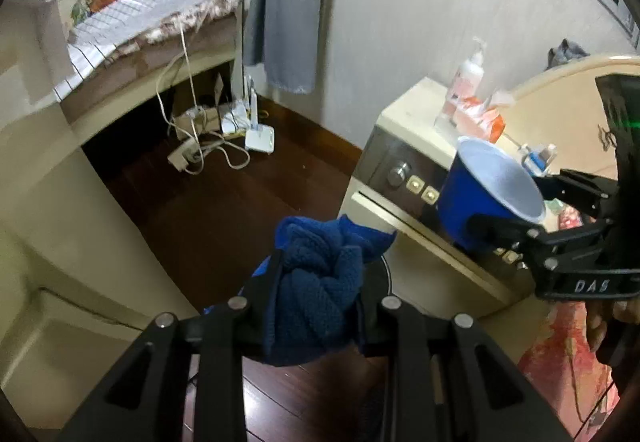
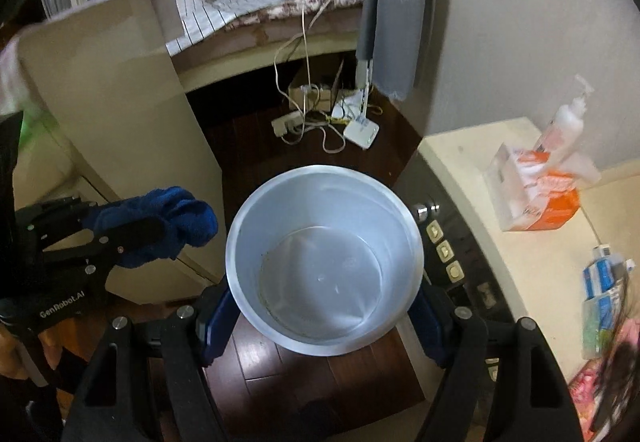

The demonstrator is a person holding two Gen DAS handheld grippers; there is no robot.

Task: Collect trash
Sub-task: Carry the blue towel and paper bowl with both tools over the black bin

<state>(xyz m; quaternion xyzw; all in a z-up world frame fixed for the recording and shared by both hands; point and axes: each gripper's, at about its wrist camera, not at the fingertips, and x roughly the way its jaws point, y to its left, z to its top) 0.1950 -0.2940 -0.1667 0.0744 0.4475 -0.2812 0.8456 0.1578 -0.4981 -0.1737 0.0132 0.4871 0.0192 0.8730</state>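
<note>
The left gripper [image 1: 320,282] pinches a blue cloth [image 1: 320,278]. The right gripper [image 2: 320,306] squeezes a blue bin [image 2: 320,262], which looks empty, above the dark floor [image 1: 224,210]. I think this is the carrying step. Next, find trash and drop it in.

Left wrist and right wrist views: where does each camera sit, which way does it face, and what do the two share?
Left wrist: rides the left gripper, looking down-forward over the floor; its jaws clamp a blue cloth; the right gripper enters at right.
Right wrist: rides the right gripper, looking down into the blue bucket it holds; the left gripper enters at left.
Shared: cloth, bucket, bed, tissue box.
</note>
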